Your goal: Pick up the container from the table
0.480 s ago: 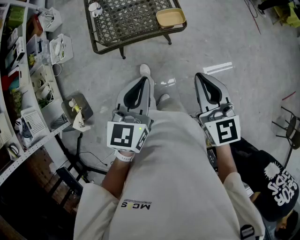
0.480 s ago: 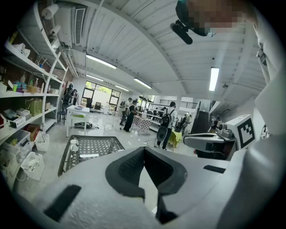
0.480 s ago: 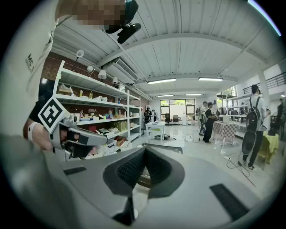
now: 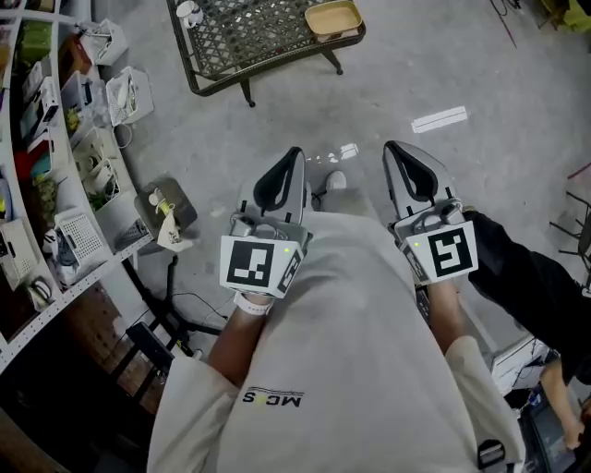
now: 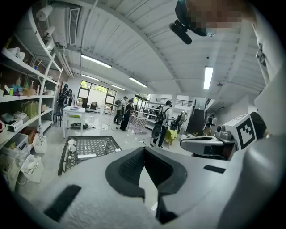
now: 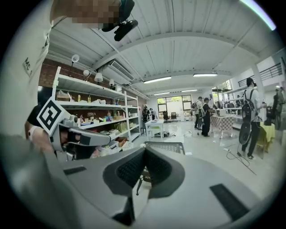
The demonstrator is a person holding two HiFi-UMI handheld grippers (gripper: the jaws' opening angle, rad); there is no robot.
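Note:
A tan shallow container (image 4: 334, 18) rests on the right end of a black lattice metal table (image 4: 231, 55) at the top of the head view, far ahead of both grippers. The table (image 5: 87, 147) also shows in the left gripper view, and its near corner (image 6: 166, 146) in the right gripper view. My left gripper (image 4: 295, 151) and right gripper (image 4: 390, 146) are held side by side in front of my body, over the grey floor. Both are shut, tips touching, with nothing between them (image 5: 144, 150) (image 6: 144, 150).
A white cup (image 4: 189, 11) stands on the table's left end. White shelves (image 4: 55, 139) with bins line the left side, and a small stool with clutter (image 4: 164, 211) stands beside them. A white tape strip (image 4: 440, 119) marks the floor. A person in black (image 4: 545, 286) is at right; several people stand far off.
The table and container have slid slightly toward the top edge of the head view. Both grippers keep their place in front of my body and stay shut.

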